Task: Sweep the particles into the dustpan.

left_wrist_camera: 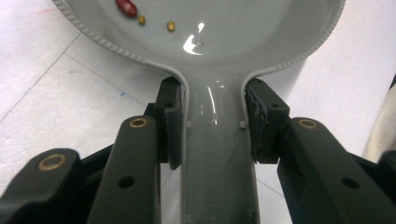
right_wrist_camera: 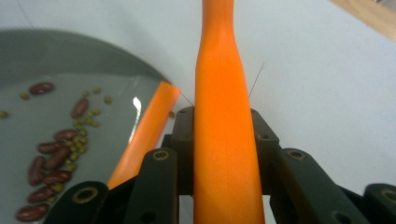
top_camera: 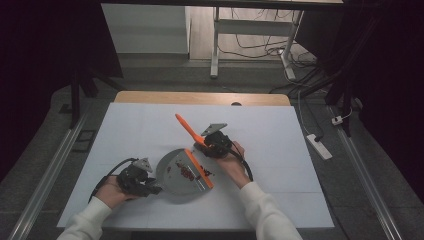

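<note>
A grey dustpan (top_camera: 172, 177) lies on the white table top with red beans (right_wrist_camera: 46, 158) and small greenish beans in it. My left gripper (top_camera: 146, 185) is shut on the pan's handle (left_wrist_camera: 212, 154), one pad on each side where the handle meets the pan. My right gripper (top_camera: 212, 144) is shut on a long orange handle (right_wrist_camera: 222, 140) that points away to the upper left (top_camera: 186, 127). An orange bar (top_camera: 200, 169) lies along the pan's right edge, just left of the right gripper.
A white sheet (top_camera: 125, 130) covers the table, with a wooden edge (top_camera: 200, 97) at the far side. Beyond it stand desk legs and cables on the floor. A power strip (top_camera: 320, 146) lies off the table's right side.
</note>
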Motion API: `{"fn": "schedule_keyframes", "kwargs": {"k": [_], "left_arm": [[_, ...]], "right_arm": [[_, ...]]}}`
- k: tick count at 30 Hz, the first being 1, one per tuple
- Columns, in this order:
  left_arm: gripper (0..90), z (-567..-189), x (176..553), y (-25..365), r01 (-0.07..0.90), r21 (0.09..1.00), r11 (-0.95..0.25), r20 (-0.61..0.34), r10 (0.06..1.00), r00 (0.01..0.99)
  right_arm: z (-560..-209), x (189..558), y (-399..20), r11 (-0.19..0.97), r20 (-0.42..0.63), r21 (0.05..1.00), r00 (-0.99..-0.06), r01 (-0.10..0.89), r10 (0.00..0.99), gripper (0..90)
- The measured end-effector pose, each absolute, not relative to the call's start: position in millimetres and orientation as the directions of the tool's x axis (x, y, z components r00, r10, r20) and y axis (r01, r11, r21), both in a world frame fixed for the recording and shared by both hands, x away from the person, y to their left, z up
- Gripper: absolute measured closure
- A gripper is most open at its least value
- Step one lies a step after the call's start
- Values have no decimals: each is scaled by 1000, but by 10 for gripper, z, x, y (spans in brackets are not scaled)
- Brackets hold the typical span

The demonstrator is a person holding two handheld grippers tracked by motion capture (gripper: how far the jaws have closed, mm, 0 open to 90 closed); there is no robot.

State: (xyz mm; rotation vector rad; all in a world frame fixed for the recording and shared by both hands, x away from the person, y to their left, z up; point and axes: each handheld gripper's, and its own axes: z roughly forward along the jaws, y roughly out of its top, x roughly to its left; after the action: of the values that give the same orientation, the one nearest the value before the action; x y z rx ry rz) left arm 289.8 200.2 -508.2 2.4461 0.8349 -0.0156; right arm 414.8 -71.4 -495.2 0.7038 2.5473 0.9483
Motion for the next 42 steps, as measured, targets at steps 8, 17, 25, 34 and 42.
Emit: {"fn": "schedule_keyframes", "kwargs": {"k": [8, 17, 25, 34, 42], "left_arm": [[619, -5083, 2900, 1998, 569, 494, -657, -182, 562, 807], [619, -5083, 2896, 1999, 566, 496, -658, -181, 559, 809], [619, -5088, 2904, 2003, 563, 493, -664, -182, 554, 812], [619, -5085, 2895, 2001, 557, 495, -667, -186, 545, 818], [619, -5068, 2863, 2009, 551, 498, -669, -196, 533, 823]], "right_arm": [[-4980, 4075, -596, 675, -119, 671, -855, 306, 506, 699], [-4820, 3953, -654, 605, 17, 730, -893, 319, 449, 700], [-4739, 3983, -936, 583, -17, 730, -843, 356, 537, 700], [-4762, 3817, -1289, 578, -4, 702, -809, 417, 588, 700], [-4764, 3730, -1411, 574, -3, 695, -797, 433, 604, 699]]}}
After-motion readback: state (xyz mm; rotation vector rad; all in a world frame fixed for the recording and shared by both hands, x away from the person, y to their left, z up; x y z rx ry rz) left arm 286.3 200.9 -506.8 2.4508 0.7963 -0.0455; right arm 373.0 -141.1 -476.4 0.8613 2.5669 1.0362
